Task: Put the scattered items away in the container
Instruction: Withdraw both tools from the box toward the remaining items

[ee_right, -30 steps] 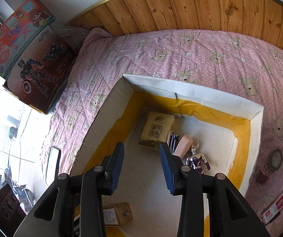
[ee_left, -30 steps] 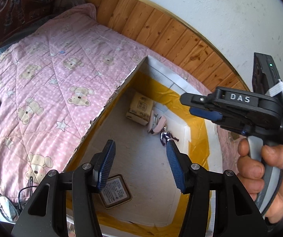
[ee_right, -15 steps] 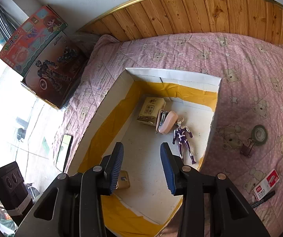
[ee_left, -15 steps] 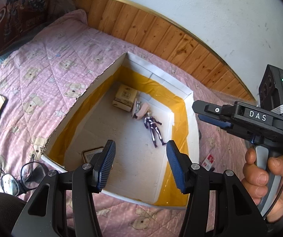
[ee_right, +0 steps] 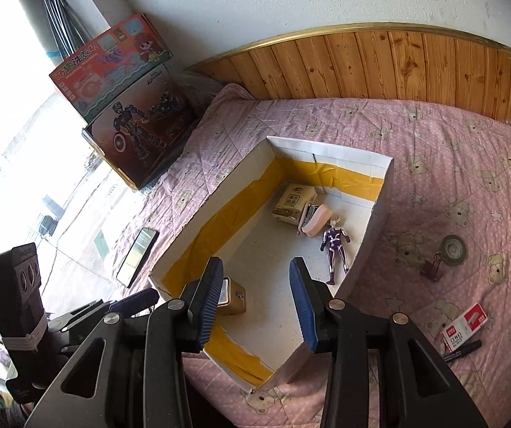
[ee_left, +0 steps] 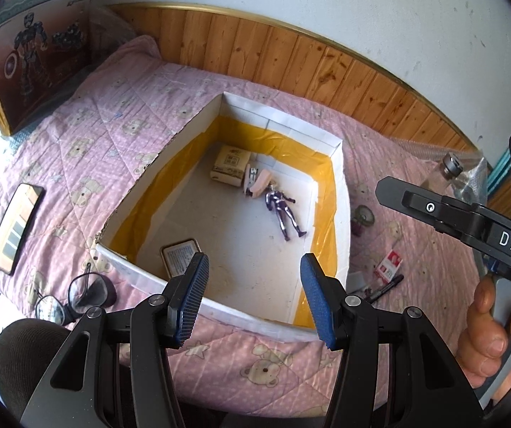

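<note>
One pink bear quilt (ee_right: 451, 164) on bed, wood-panelled wall (ee_right: 380, 67) behind.

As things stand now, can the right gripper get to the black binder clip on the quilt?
Probably yes. The binder clip lies uncovered on the quilt, outside the box, and the right gripper holds nothing between its open fingers.

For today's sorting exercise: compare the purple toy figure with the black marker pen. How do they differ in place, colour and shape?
Place: the toy figure lies inside the box, while the marker pen lies outside it on the pink quilt, beside a red-and-white packet.
Colour: the toy figure is shiny purple and silver; the marker pen is black.
Shape: the toy figure has spread arms and legs; the marker pen is one slim stick.
Both lie flat.
</note>
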### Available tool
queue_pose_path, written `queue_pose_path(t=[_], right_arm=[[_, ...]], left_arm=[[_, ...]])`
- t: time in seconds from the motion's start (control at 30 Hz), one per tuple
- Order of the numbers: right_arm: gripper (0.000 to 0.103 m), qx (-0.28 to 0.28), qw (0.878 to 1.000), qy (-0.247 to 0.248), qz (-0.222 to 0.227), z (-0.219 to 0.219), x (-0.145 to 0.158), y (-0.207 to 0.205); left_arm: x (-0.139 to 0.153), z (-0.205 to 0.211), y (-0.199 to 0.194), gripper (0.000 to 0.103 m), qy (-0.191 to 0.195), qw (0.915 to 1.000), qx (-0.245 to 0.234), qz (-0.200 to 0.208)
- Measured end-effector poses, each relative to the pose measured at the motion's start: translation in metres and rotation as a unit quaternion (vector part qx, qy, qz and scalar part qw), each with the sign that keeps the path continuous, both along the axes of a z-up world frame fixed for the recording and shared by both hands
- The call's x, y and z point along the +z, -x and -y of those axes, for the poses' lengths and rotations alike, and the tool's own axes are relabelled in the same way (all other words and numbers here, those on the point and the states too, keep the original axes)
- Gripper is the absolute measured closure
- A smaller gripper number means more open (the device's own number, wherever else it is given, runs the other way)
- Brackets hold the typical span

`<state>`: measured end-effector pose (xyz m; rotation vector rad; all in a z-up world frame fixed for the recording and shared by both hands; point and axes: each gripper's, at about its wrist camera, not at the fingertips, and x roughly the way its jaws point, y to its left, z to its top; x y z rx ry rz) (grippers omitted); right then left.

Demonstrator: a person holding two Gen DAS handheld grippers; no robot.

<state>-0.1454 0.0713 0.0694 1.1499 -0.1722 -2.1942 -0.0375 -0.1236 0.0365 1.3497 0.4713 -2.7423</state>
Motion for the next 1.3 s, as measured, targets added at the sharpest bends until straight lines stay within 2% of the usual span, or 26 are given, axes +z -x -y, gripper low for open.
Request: queue_pose_path(t=[0.2,0.37,0.5,0.7,0.83,1.07,1.2,1.3], right_arm=[[0.062,-0.001,1.000,0.020,-0.014,-0.017,0.005,-0.017],[0.062,0.009,0.999,0.039,-0.028,-0.033,0.004,-0.034],[0.062,0.014,0.998,0.060,-0.031,-0.049,-0.001,-0.045],[0.062,0.018,0.995,0.094,-0.035,-0.078,-0.012,-0.061],[0.062,-0.009,0.995,0.099,-0.021,-0.107,-0.033,-0.064],[0.062,-0.097,0.992,0.076,0.039,-0.165,-0.095,-0.057],[0.062,-0.154,0.982,0.059,0.089,-0.195,-0.130,-0.046],[0.062,-0.185,0.973,0.060,0.124,-0.212,-0.152,-0.038]], left_arm=[[0.006,-0.015,-0.009,0.047,0.006,0.9999,-0.010,-0.004],[0.012,-0.028,-0.022,0.047,-0.006,0.9994,-0.020,-0.027],[0.015,-0.040,-0.032,0.047,-0.001,0.9988,-0.029,-0.040],[0.019,-0.068,-0.046,0.047,0.004,0.9957,-0.070,-0.061],[0.016,-0.095,-0.047,0.047,-0.002,0.9921,-0.110,-0.059],[-0.014,-0.144,-0.031,0.047,0.000,0.9873,-0.158,-0.017],[-0.035,-0.165,-0.013,0.047,0.005,0.9834,-0.181,0.005],[-0.057,-0.176,0.005,0.047,0.006,0.9832,-0.180,0.031]])
